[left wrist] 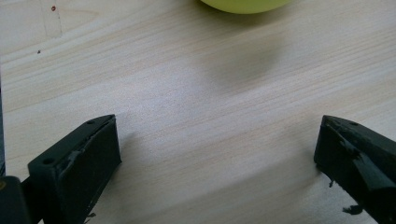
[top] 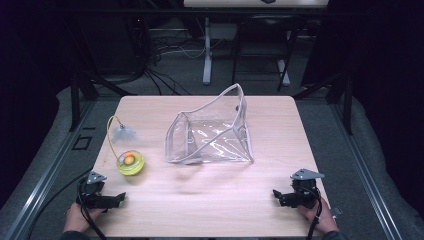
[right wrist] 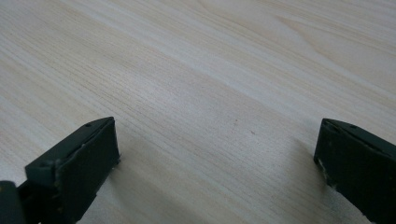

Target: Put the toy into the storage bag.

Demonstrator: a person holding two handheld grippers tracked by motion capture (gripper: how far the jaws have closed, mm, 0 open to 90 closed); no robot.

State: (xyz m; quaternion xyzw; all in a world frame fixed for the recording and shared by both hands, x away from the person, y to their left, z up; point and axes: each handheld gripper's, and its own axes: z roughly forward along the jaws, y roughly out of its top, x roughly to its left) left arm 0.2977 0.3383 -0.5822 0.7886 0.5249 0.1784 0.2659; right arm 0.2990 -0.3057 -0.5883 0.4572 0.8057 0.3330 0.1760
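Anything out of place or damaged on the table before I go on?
Nothing spilled. The clear pouch stands open and slumped, its rim leaning to one side. The yellow ball toy lies beside it, cord looped. Left gripper pads look chipped and frayed.

So, the tally: two grippers are held over the table, the left gripper (top: 121, 198) and the right gripper (top: 276, 194), one in each hand, so two hands are counted too, the left hand (top: 76, 218) and the right hand (top: 320, 216). Two black jaws are seen on each gripper, four in all, and two grey three-cornered plates, one per gripper. One wooden table (top: 210, 200) is counted. On it, one clear plastic pouch (top: 210, 135) with a pale trim, one round yellow-green case (top: 130, 163) with something orange inside, and one yellow cord (top: 109, 135) with a single whitish tuft at its end
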